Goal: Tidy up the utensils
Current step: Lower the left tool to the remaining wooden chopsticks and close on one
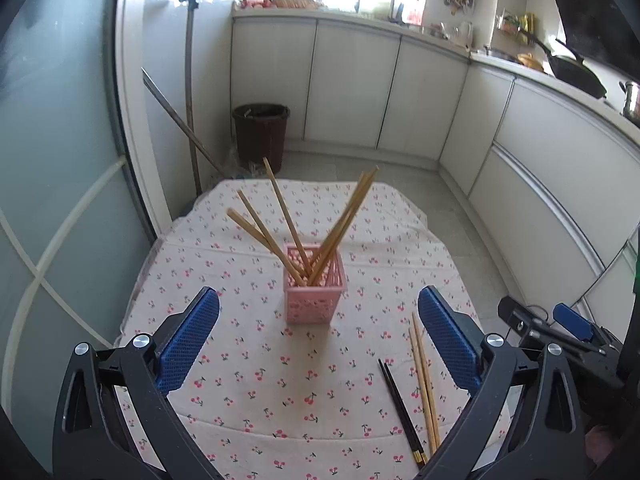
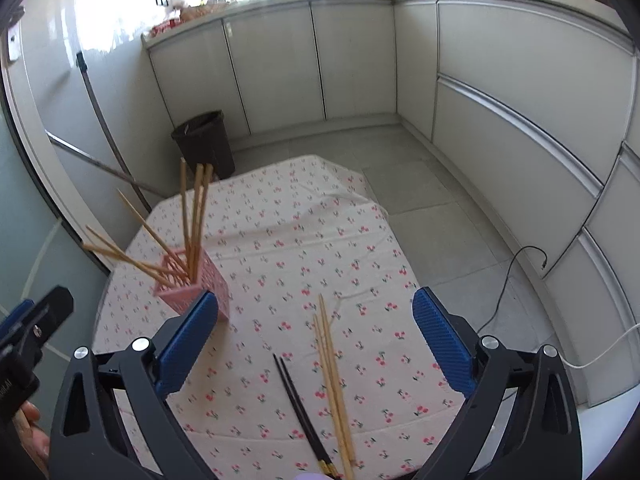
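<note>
A pink lattice holder (image 1: 314, 295) stands on the cherry-print tablecloth (image 1: 248, 392) with several wooden chopsticks (image 1: 280, 236) fanned out of it. My left gripper (image 1: 318, 338) is open, its blue pads wide apart just short of the holder, nothing between them. Flat on the cloth to the right lie wooden chopsticks (image 1: 424, 384) and a black pair (image 1: 402, 412). In the right wrist view those wooden chopsticks (image 2: 332, 380) and the black pair (image 2: 300, 408) lie between the open right gripper's (image 2: 316, 336) pads, untouched. The holder (image 2: 200, 288) stands at its left.
The small table sits in a kitchen with grey cabinets (image 1: 352, 88) along the back and right. A dark bin (image 1: 261, 136) and two poles (image 1: 190, 80) stand behind the table on the left. A cable (image 2: 516, 280) trails on the floor at right.
</note>
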`<state>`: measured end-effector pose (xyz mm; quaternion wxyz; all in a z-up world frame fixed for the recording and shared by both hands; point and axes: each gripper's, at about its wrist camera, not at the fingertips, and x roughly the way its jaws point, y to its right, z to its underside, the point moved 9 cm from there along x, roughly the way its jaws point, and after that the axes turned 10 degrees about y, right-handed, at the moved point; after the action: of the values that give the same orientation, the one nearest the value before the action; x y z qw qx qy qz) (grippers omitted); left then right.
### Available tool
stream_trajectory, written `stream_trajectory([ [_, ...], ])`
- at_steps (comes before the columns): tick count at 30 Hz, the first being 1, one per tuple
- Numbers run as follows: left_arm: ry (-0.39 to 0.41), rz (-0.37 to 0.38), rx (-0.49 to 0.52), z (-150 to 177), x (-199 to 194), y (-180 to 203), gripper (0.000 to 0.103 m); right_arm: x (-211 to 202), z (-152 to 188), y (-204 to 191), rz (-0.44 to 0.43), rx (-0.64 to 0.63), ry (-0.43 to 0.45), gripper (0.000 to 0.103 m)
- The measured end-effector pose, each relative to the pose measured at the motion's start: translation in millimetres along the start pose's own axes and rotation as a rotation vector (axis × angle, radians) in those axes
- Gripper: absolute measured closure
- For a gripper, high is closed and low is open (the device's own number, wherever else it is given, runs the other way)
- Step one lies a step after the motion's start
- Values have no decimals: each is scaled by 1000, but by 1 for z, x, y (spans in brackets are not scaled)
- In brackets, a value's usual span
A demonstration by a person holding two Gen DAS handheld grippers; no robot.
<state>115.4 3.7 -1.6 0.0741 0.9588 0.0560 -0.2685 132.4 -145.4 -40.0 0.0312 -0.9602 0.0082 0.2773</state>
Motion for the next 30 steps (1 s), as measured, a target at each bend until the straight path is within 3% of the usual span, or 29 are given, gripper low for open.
stream_trajectory([
  [5, -105, 24, 8, 26, 28, 15, 7, 20, 26, 32, 19, 59, -103, 8],
  [12, -405, 49, 21, 95, 90, 50, 7, 44, 67, 97, 25, 299, -290, 8],
  [18, -607, 69, -62, 147, 141, 84, 7, 46, 75, 132, -21, 530, -349, 8],
  [22, -572, 33, -27, 147, 158, 90, 9, 49, 73, 135, -90, 639, -379, 8],
  [24, -550, 19, -2, 145, 166, 93, 15, 50, 72, 135, -110, 665, -386, 8],
  [26, -552, 22, -4, 145, 172, 97, 32, 52, 70, 134, -124, 682, -387, 8],
  [30, -591, 19, -20, 154, 185, 103, 40, 56, 72, 135, -134, 703, -402, 8],
])
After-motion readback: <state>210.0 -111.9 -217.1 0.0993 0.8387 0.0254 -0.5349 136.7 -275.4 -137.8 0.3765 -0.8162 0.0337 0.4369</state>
